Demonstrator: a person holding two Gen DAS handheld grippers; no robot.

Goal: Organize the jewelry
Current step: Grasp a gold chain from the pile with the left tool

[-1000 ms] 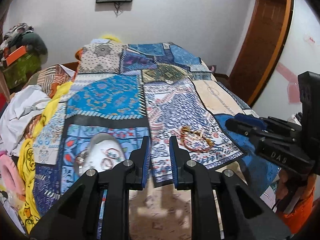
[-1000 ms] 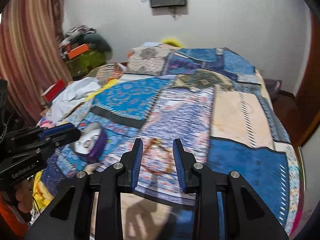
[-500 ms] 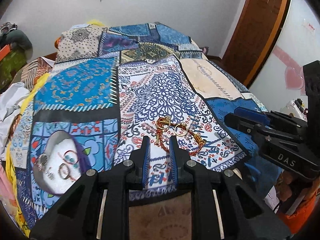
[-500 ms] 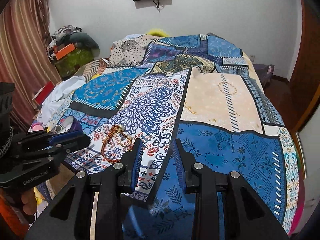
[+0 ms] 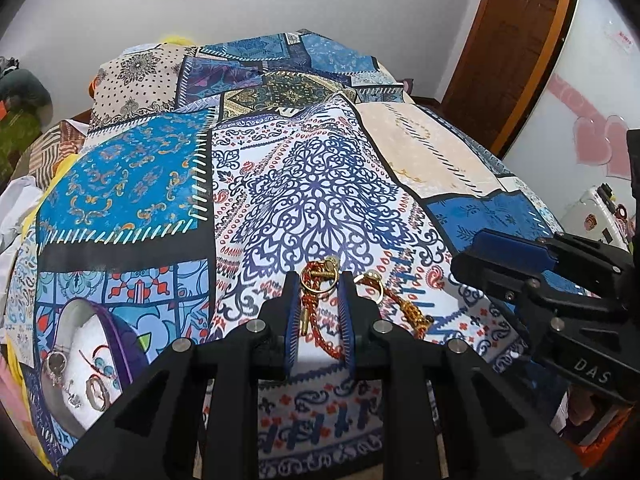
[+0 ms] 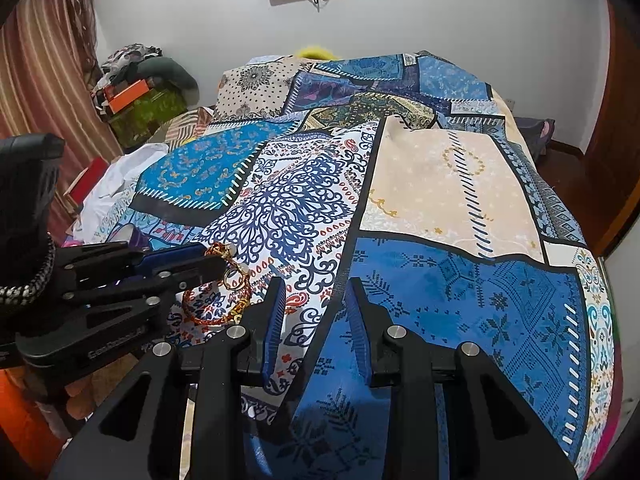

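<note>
Your left claw [image 5: 318, 312] has descended over the red-and-gold braided bracelet [image 5: 320, 308] near the bed's [image 6: 460, 184] foot edge, jaws parted, gripping nothing; right claw [image 6: 316, 320] likewise open, empty.

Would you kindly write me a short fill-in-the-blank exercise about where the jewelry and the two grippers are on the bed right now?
1. The red-and-gold braided bracelet lies on the ____ paisley panel of the patchwork bedspread.
2. The gold ring shows between the jaws of the ____ gripper.
3. The oval purple-rimmed tray with a white lining already holds silver ____.
4. The right gripper has ____ between its jaws.

Missing words: white; left; jewelry; nothing
</note>
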